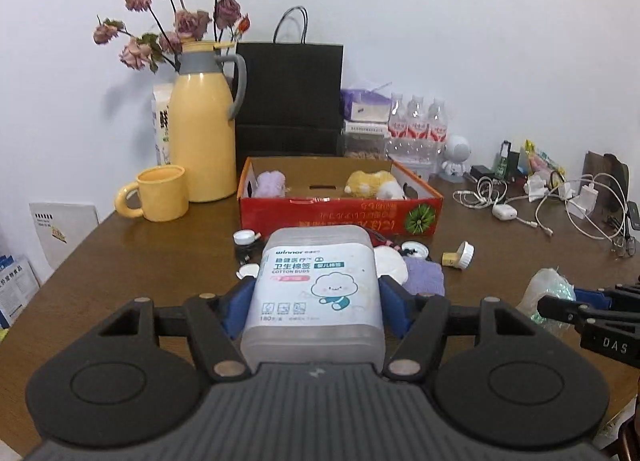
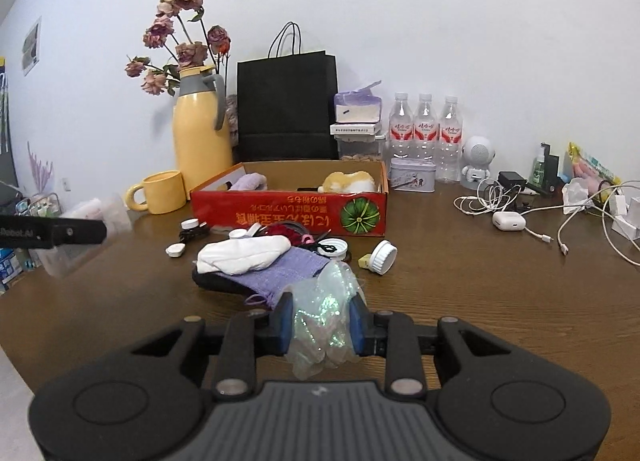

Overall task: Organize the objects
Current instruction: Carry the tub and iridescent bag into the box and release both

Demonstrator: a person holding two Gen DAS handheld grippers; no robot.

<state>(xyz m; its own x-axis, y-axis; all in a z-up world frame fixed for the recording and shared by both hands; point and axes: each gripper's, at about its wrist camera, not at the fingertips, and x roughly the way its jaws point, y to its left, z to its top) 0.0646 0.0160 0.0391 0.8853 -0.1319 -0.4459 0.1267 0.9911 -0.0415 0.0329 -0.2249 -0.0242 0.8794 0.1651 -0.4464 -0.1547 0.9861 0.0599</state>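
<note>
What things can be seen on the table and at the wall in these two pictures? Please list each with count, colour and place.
cotton bud box: 1, clear white, in left grip
plastic bag: 1, shimmery clear, in right grip
red box: 1, table centre
plush toys: 2, yellow, purple, inside red box
jug: 1, yellow, back left
mug: 1, yellow, beside jug
paper bag: 1, black, at wall
water bottles: 3, clear, back right
cables: several, white, right
left hand-held gripper: black
right hand-held gripper: black

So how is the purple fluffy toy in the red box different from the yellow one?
The purple plush toy is lilac all over; the yellow plush toy is yellow with a white part. The purple one lies at the left end of the red box, the yellow one at the right end. Both are soft and lying down.
</note>
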